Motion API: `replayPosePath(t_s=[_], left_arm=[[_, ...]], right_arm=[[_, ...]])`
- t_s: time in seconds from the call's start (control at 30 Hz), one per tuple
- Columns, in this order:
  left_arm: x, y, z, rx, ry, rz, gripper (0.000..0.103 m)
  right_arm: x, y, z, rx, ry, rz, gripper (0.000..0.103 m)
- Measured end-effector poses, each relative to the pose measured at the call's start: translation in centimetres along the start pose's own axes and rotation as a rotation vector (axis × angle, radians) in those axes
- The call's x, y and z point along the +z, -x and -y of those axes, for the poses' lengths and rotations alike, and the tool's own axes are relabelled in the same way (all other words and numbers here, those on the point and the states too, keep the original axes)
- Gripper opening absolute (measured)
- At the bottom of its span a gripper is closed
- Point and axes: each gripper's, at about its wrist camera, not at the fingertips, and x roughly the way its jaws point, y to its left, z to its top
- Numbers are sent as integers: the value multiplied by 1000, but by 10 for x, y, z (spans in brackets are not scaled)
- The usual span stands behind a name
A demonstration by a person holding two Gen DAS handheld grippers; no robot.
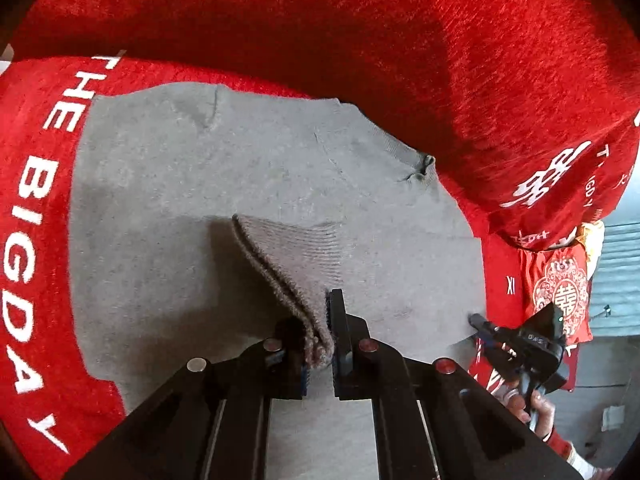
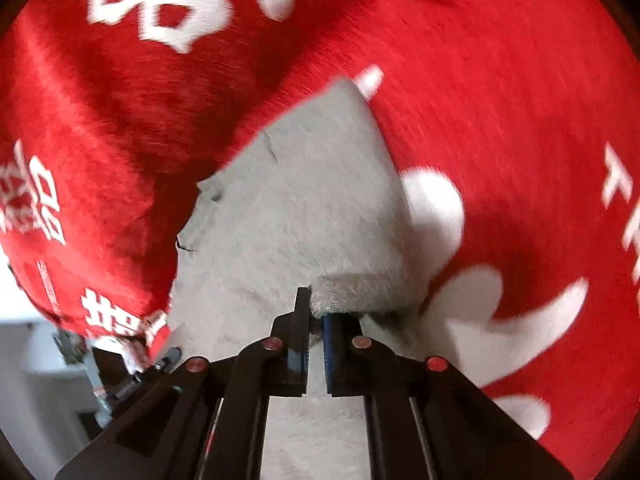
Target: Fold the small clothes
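A grey knit garment (image 1: 240,168) lies flat on a red blanket (image 1: 360,20) with white lettering. My left gripper (image 1: 320,332) is shut on the garment's ribbed edge (image 1: 292,252), which stands lifted in a doubled fold above the rest of the cloth. At the right of the left wrist view, my right gripper (image 1: 480,324) pinches the garment's near right corner, with a hand (image 1: 532,408) behind it. In the blurred right wrist view, the right gripper (image 2: 316,312) is shut on a rolled edge of the grey garment (image 2: 300,200) over the red blanket (image 2: 500,120).
The blanket drapes over an edge at the right in the left wrist view. Below that edge hangs a red cloth with a round white emblem (image 1: 560,292), and beyond it is pale floor (image 1: 616,272). White printed shapes (image 2: 472,320) on the blanket lie just right of the garment.
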Motion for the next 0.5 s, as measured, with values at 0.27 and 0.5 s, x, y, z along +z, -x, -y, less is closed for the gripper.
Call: replayPosePath(t_s=[0.27,0.5], left_arm=[[-19,-19,-11,91,4,-19,9],[-22,-17,-11,94,22,0,9]], right_arm=[[0,-3,21,-80,39,-109,11],[29,34,8,-95,134,3,50]])
